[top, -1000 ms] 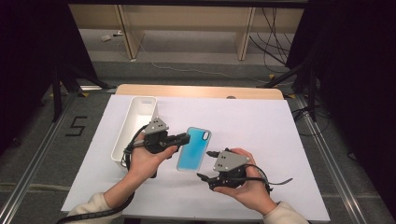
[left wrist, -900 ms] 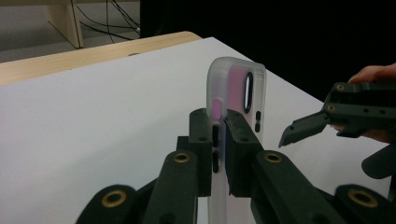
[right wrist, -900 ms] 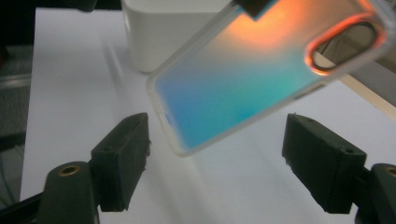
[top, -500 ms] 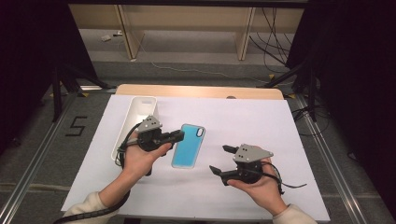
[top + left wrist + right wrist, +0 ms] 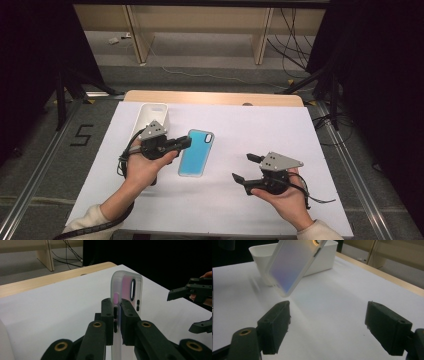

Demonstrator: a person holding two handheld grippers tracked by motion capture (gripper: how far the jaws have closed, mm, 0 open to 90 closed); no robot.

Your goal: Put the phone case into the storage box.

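Left tool [image 5: 186,143] clamped on phone case [image 5: 196,153] edge, case lifted off the worktop [image 5: 300,130]. Right tool [image 5: 246,168] wide open, empty, well apart.

Phone case [image 5: 196,153] bright cyan-blue from above with a pale frosted rim; translucent white with a pink tint seen edge-on. Tray [image 5: 150,119] plain white. Bench [image 5: 260,120] cover white, tan wood edge. Both tongs black with grey top plates, brass-coloured rivets.
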